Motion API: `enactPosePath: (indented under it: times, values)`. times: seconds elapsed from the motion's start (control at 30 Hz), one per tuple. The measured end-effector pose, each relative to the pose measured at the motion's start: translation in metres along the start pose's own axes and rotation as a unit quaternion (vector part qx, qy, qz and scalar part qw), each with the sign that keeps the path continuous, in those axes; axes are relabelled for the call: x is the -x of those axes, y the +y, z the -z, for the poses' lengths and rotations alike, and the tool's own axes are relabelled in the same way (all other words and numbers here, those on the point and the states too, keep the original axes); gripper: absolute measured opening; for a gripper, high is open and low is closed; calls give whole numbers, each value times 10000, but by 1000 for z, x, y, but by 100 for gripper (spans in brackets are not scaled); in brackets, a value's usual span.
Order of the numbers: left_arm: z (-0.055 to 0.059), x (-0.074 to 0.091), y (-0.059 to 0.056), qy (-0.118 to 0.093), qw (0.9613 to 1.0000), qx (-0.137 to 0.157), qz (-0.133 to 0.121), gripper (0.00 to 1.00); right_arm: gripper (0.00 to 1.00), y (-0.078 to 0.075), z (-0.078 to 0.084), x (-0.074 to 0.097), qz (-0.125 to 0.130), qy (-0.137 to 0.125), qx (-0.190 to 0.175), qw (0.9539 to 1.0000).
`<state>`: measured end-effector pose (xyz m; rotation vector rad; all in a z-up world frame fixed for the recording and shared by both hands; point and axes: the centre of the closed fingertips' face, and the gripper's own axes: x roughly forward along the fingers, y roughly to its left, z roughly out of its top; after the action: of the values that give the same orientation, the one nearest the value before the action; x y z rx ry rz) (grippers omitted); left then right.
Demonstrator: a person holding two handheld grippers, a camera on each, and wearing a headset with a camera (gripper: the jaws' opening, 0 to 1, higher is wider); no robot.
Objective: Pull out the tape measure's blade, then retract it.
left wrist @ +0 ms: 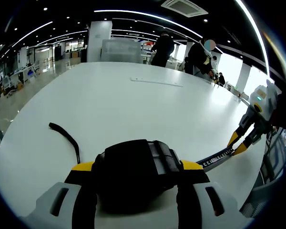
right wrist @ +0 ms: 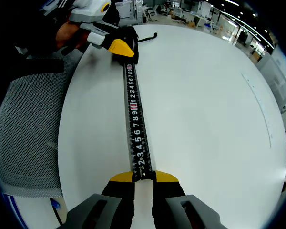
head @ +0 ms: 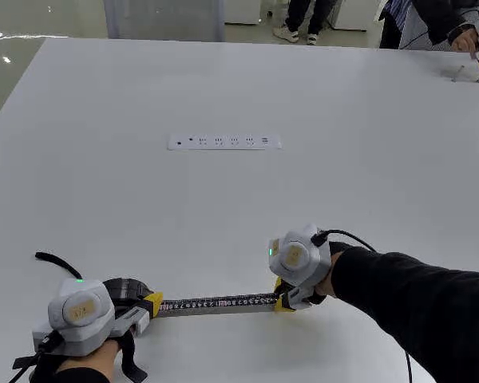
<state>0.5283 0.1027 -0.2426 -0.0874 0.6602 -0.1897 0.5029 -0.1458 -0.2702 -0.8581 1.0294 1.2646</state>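
Low in the head view, the left gripper [head: 146,307] squeezes the round black tape measure case [head: 126,292]. Its dark blade with white numbers [head: 215,303] lies out flat, tip pinched by the right gripper [head: 285,302].

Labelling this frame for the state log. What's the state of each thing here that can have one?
tape measure case: clamped between the left gripper's jaws
blade: pulled out, straight along the table, not yet retracted
left gripper: shut on the case
right gripper: shut on the blade's end
strap: slack on the table
power strip: flat on the table, no plugs seen in it
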Motion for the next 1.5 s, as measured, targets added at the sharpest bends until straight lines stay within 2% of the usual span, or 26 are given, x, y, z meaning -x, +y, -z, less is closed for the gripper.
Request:
enactPosePath:
  times: [0.3, 0.87, 1.5]
  values:
    - [0, 0, 0, 15, 10000, 19, 4, 64, 10, -3, -3, -1, -28, -39, -175, 9998]
    - [1, -2, 0, 59, 10000, 44, 22, 64, 10, -1, -8, -3, 44, -12, -139, 9999]
    - [0, -2, 1, 71, 10000, 61, 22, 64, 10, 0, -14, -5, 35, -99, -157, 9998]
